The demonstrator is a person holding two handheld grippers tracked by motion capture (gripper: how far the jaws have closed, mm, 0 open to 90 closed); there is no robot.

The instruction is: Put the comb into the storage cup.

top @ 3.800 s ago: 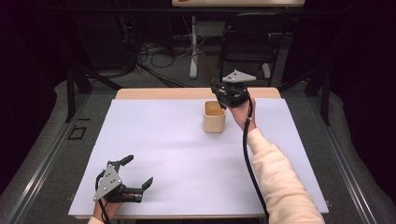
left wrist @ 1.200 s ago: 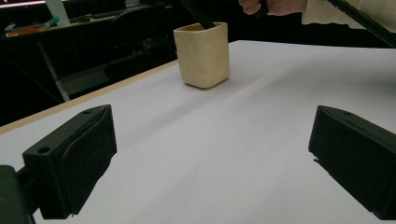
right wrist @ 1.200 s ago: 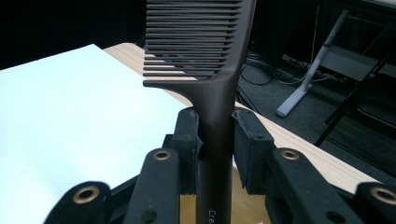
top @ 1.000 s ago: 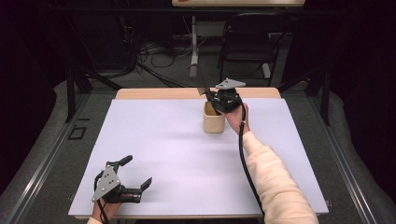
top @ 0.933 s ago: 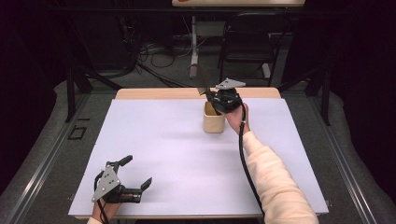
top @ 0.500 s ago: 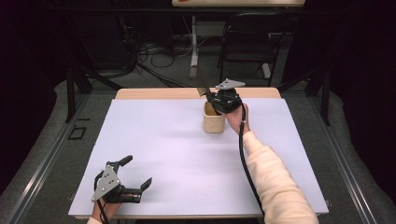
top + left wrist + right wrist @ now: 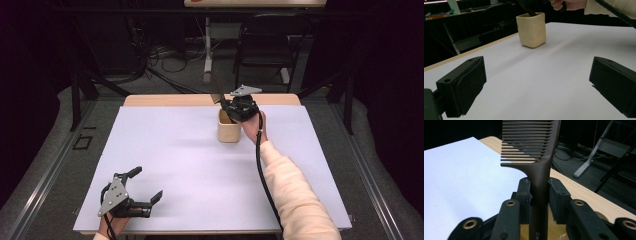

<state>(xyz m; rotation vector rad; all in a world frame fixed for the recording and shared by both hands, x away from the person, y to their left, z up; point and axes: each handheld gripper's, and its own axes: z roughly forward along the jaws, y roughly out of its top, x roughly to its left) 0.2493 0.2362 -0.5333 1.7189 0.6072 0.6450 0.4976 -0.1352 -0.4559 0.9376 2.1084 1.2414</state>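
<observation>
A dark brown comb stands upright between the pads of my right gripper, which is shut on its handle. From above, the right gripper hovers over a cream square cup at the far middle of the table. The comb juts up and to the left. In the left gripper view the comb's lower end dips into the cup. My left gripper rests at the near left of the table, open and empty.
A white sheet covers the wooden table. A cable trails from the right gripper along the person's cream sleeve. Behind the table are a chair and floor cables.
Since the oldest frame the right gripper has shifted a little left and turned, so the comb now sticks out up-left of the cup. Over the last second nothing has moved.
</observation>
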